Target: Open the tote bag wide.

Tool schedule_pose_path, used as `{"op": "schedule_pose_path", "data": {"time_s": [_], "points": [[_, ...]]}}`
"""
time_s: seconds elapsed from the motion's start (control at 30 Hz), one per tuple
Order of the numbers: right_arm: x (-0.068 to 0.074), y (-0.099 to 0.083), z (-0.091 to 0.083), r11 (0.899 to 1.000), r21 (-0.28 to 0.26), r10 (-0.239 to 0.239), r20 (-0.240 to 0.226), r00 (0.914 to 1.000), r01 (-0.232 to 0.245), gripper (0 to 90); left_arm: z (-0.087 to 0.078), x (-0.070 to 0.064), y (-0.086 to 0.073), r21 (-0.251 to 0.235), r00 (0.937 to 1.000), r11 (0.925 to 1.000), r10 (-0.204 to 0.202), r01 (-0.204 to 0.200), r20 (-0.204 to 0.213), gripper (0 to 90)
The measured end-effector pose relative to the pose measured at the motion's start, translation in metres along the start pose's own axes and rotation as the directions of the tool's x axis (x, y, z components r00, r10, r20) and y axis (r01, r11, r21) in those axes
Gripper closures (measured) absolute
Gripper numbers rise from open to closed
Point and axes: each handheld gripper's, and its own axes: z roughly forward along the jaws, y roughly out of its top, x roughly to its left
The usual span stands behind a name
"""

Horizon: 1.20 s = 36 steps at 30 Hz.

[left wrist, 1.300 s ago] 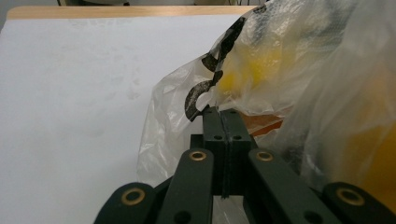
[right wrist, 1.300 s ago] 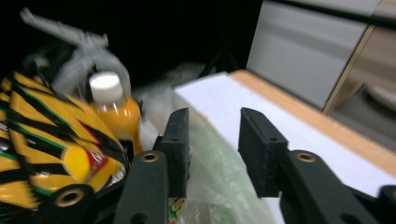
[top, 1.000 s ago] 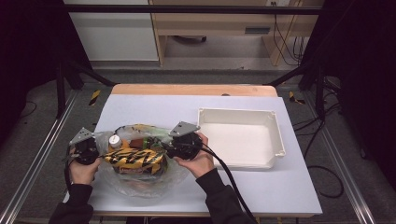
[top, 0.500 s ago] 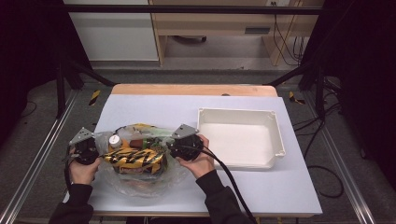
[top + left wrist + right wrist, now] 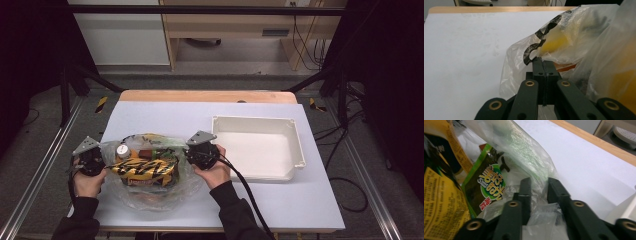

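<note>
Covering a wood-edged table (image 5: 210, 96), a white sheet (image 5: 200, 120) carries an empty white tray (image 5: 295, 150) and a clear plastic bag (image 5: 150, 197) of snack packets (image 5: 145, 169). Left gripper (image 5: 543, 61) pinches the bag's edge, jaws closed; right gripper (image 5: 539, 183) straddles bag film, jaws parted.

a white table (image 5: 200, 117) carries a clear plastic bag (image 5: 150, 195) and white tray (image 5: 295, 145)

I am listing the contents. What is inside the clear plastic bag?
Inside the plastic bag: a yellow-black packet, a green snack packet and a white-capped item. Anything beneath them is covered.
</note>
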Motion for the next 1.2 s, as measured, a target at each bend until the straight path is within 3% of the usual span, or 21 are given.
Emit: {"op": "schedule_pose_path", "data": {"time_s": [0.1,0.3,0.5,0.77,0.9,1.0,1.07,1.2], "points": [[-0.002,0.002,-0.006,1.0,-0.003,0.007,-0.022,0.9997,-0.007,88.8,-0.001,-0.001,0.002,-0.01,1.0,0.9999,0.003,-0.003,0.006,90.0],[-0.007,0.006,-0.014,0.996,-0.074,0.046,-0.021,0.9987,-0.048,89.2,-0.002,-0.002,0.011,-0.028,0.9994,0.9994,0.019,-0.019,0.029,90.0],[-0.015,0.01,-0.014,0.99,-0.121,0.071,0.036,0.9968,-0.067,89.0,0.005,-0.001,0.024,-0.036,0.9983,0.9987,0.037,-0.035,0.045,90.0],[-0.021,0.003,0.012,0.999,0.006,0.037,0.154,0.9874,-0.038,88.7,0.026,0.005,0.024,0.044,0.9976,0.9987,0.022,-0.025,0.065,90.0],[-0.021,-0.001,0.024,0.994,0.103,0.019,0.151,0.9884,-0.034,88.1,0.032,0.009,0.02,0.107,0.9974,0.9943,0.0,-0.008,0.072,89.2],[-0.019,-0.004,0.031,0.986,0.164,0.005,0.127,0.9919,-0.026,86.2,0.036,0.011,0.016,0.155,0.9976,0.9879,-0.021,0.01,0.066,87.6],[-0.019,-0.002,0.03,0.984,0.175,0.002,0.122,0.9925,-0.023,84.1,0.039,0.011,0.013,0.192,0.9976,0.9812,-0.034,0.022,0.06,87.5],[-0.02,-0.001,0.023,0.989,0.144,0.007,0.13,0.9915,-0.026,72.2,0.045,0.012,0.004,0.263,0.9974,0.9644,-0.043,0.026,0.058,85.2]]}}
